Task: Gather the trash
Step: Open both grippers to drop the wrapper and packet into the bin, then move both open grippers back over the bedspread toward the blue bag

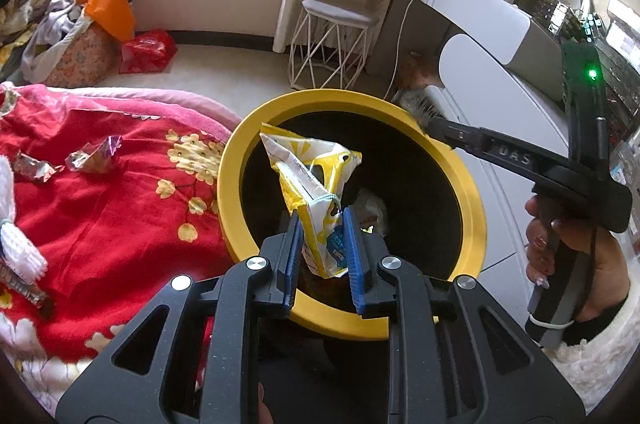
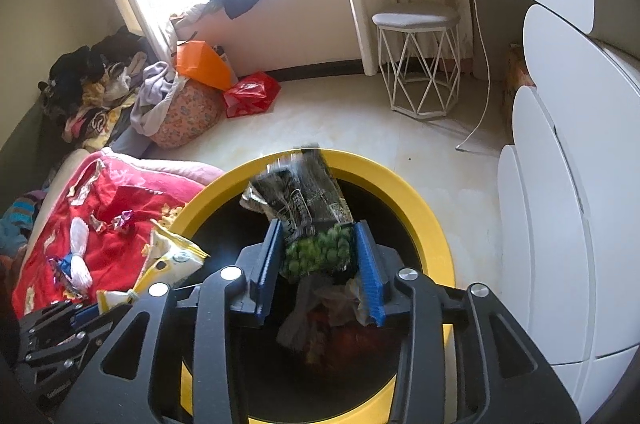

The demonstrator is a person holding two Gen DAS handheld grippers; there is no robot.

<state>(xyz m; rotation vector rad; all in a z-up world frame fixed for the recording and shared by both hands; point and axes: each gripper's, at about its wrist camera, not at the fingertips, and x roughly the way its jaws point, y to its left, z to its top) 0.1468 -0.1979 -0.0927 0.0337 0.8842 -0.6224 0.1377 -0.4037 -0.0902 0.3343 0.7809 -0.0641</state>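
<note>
A round bin with a yellow rim (image 1: 236, 160) (image 2: 416, 196) and black inside stands beside the bed. My left gripper (image 1: 322, 220) is shut on a yellow and white snack bag (image 1: 308, 168) and holds it over the bin's mouth; the bag also shows in the right wrist view (image 2: 168, 260). My right gripper (image 2: 318, 236) is shut on a black wrapper with green peas printed on it (image 2: 308, 216), also held over the bin. Trash lies in the bin's bottom (image 2: 320, 320). Crumpled foil wrappers (image 1: 94, 156) lie on the red blanket (image 1: 100, 216).
A white foam fruit net (image 1: 20, 248) lies on the blanket at the left. A white wire stool (image 2: 418, 64) stands on the pale floor behind the bin. White cabinets (image 2: 560, 224) are at the right. Clothes and bags (image 2: 188, 96) are piled by the window.
</note>
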